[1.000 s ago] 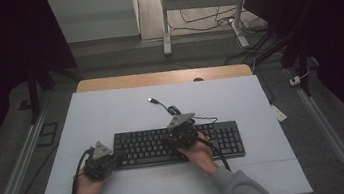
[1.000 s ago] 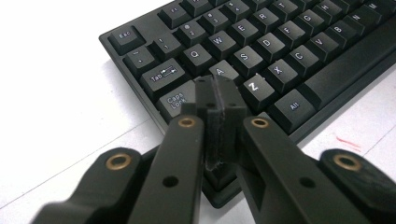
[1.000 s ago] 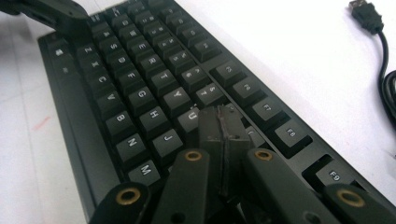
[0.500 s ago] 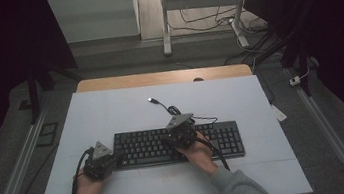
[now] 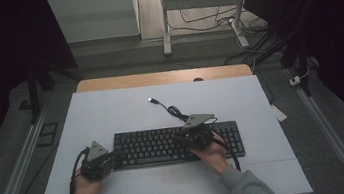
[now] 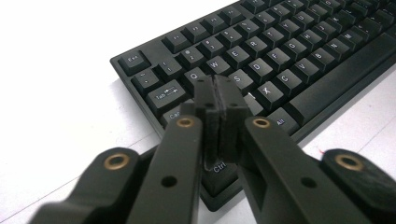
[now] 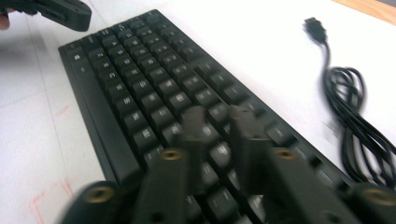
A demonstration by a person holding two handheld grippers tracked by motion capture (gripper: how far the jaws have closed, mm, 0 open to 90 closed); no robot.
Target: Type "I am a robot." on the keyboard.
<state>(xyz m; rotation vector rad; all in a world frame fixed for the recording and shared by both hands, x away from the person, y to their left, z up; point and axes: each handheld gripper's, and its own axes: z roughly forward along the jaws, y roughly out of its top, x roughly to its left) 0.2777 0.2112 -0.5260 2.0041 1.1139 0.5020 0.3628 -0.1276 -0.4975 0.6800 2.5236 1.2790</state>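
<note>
Two grippers work over one keyboard [image 5: 176, 145], which lies with its long axis across the bench [image 5: 111, 110], near the person's edge. The left gripper [image 5: 113, 156] sits at the keyboard's left end; in the left gripper view its jaws stand all but pressed together with nothing between them, their tips poised just above the keys around Q, A and Caps Lock. The right gripper [image 5: 179, 137] is over the middle-to-right keys; in the right gripper view its jaws, blurred, have just been opening and show a clear gap with only keys [image 7: 154, 102] beneath, nothing held. The cable [image 5: 169, 108] trails from the keyboard's far edge toward the plug [image 5: 152, 100]. Judging from this, keys on the left end fall to the left gripper, those further right to the right one
</note>
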